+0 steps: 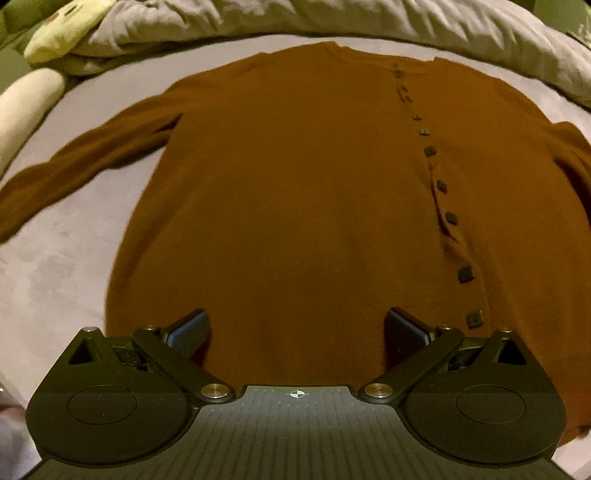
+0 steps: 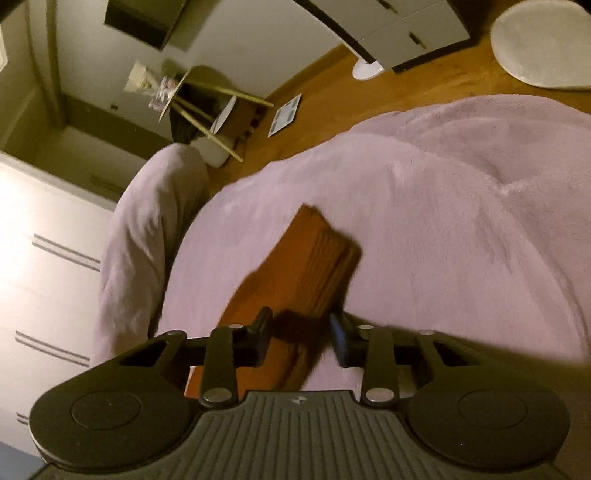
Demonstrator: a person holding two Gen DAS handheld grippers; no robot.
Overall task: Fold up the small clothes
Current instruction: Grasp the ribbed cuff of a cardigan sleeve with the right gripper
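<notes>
A rust-brown cardigan (image 1: pixel 295 184) with dark square buttons (image 1: pixel 450 218) lies flat and face up on a lilac bed cover (image 1: pixel 66 258). Its sleeves are spread out to both sides. My left gripper (image 1: pixel 295 328) hovers open over the hem, with nothing between its fingers. In the right wrist view a sleeve (image 2: pixel 314 251) ends in a ribbed cuff and runs between the fingers of my right gripper (image 2: pixel 301 332). That gripper is shut on the sleeve just behind the cuff, and the cloth looks pinched narrower there. The cuff points away over the bed cover (image 2: pixel 443 221).
A crumpled grey duvet (image 1: pixel 369 18), a pale plush toy (image 1: pixel 62 33) and a cream pillow (image 1: pixel 26 107) line the far side of the bed. Beyond the bed's edge are a wood floor (image 2: pixel 325 85), a small table (image 2: pixel 199 103), a white wardrobe (image 2: pixel 48 258) and a round rug (image 2: pixel 543 44).
</notes>
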